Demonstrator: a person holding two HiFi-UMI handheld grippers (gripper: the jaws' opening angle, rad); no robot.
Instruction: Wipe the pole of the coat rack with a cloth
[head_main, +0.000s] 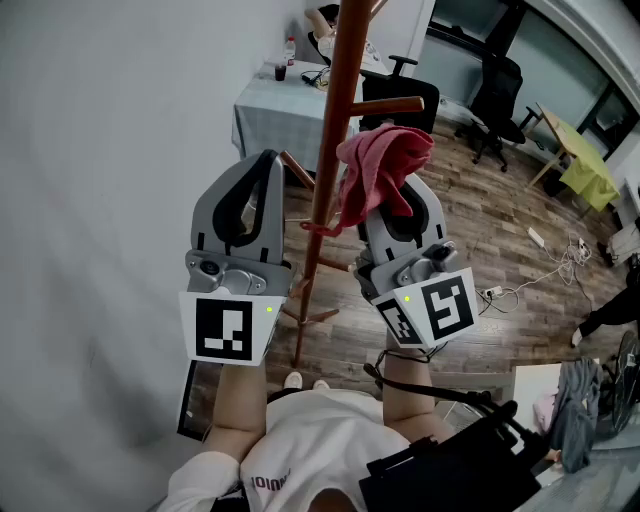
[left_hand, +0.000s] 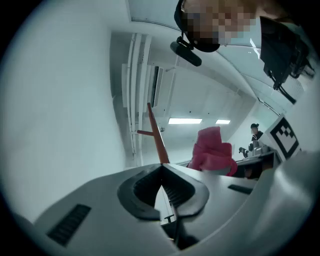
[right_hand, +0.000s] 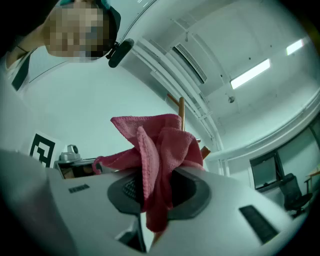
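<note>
While cloth is clamped in right claw beside pole, left claw is held closed, empty; pressing onto the pole is judged next.

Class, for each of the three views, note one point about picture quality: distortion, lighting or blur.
Head view: wide-angle bending curves the window frames at upper right; the cloth and pole look sharp. Left gripper view: heavy fisheye, black corners, the ceiling light glaring white. Right gripper view: same fisheye and dark corners; the cloth is crisp up close.
</note>
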